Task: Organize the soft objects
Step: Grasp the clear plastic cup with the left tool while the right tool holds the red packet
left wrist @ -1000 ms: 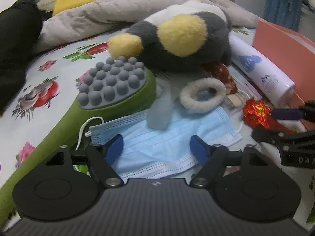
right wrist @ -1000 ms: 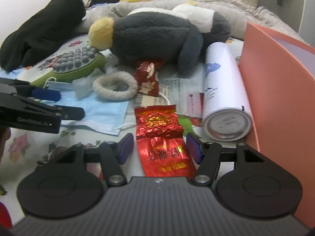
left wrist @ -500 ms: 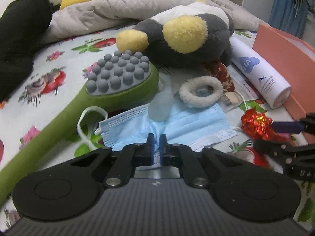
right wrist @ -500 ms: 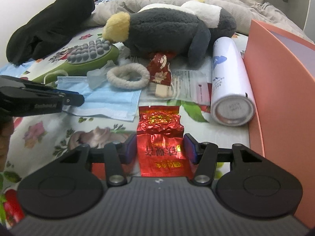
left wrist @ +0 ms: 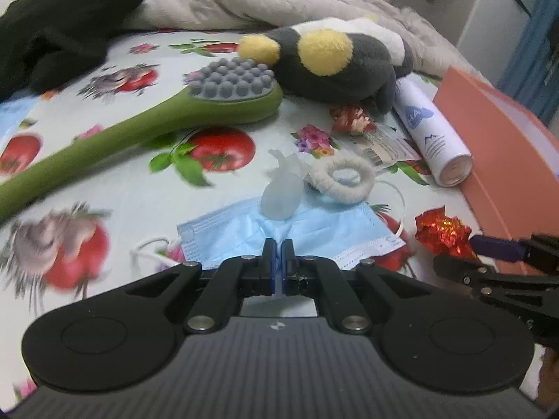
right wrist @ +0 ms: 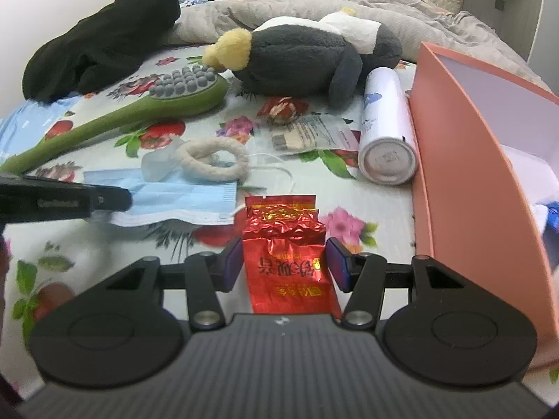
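My left gripper (left wrist: 278,256) is shut on the near edge of a blue face mask (left wrist: 314,230) and has it pulled toward me over the flowered sheet. A clear soft blob (left wrist: 282,195) and a white fuzzy ring (left wrist: 344,181) ride on the mask. My right gripper (right wrist: 284,262) is closed on both sides of a red foil packet (right wrist: 284,244), the pads touching its sides. The mask (right wrist: 174,199), ring (right wrist: 213,160) and left gripper (right wrist: 63,202) also show in the right wrist view. A grey and yellow plush penguin (left wrist: 335,63) lies behind.
A green long-handled massage brush (left wrist: 139,122) lies at left. A white spray can (right wrist: 384,129) lies against an orange box (right wrist: 464,160) at right. A red wrapper (right wrist: 284,110) and a clear packet (right wrist: 311,136) lie near the plush. Black clothing (right wrist: 101,38) and a grey quilt (left wrist: 262,0) are behind.
My left gripper shut on the mask and dragged it back from the brush, with the blob and ring on it. My right gripper narrowed around the red packet.
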`<action>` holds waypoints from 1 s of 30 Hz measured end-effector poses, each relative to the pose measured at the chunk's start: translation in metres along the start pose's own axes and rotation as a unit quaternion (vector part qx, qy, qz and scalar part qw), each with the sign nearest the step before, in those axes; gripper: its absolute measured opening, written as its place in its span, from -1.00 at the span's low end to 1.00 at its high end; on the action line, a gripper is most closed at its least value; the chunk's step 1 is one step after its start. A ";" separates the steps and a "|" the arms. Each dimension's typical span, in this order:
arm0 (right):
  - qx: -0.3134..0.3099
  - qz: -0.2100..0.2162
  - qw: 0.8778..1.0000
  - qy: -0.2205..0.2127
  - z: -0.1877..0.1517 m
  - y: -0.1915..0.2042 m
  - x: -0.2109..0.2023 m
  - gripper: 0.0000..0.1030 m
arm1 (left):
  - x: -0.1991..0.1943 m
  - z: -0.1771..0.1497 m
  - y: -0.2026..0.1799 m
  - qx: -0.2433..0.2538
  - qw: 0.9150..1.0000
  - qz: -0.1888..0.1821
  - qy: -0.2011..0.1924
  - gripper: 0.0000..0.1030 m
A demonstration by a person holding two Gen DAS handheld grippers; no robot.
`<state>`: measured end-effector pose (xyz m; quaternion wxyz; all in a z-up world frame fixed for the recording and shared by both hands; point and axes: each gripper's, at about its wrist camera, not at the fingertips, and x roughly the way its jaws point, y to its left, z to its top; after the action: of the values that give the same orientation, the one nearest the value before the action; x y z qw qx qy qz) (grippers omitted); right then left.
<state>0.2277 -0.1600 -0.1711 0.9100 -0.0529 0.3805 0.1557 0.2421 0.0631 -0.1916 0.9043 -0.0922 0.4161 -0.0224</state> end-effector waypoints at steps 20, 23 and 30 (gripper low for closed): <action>0.001 -0.017 1.000 0.017 -0.061 0.008 -0.053 0.09 | -0.077 -0.077 -0.022 -0.024 0.999 0.003 0.026 -0.52; 0.009 -0.013 1.000 0.007 -0.062 0.004 -0.056 0.24 | -0.084 -0.076 -0.026 -0.018 1.000 -0.004 0.011 0.00; 0.015 0.000 1.000 -0.014 -0.065 0.001 -0.053 0.27 | -0.076 -0.058 -0.035 0.001 1.000 -0.015 -0.020 0.00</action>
<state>0.1479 -0.1860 -0.1793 0.9160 -0.0367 0.3701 0.1506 0.1501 0.0292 -0.1649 0.9122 -0.0979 0.3964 -0.0345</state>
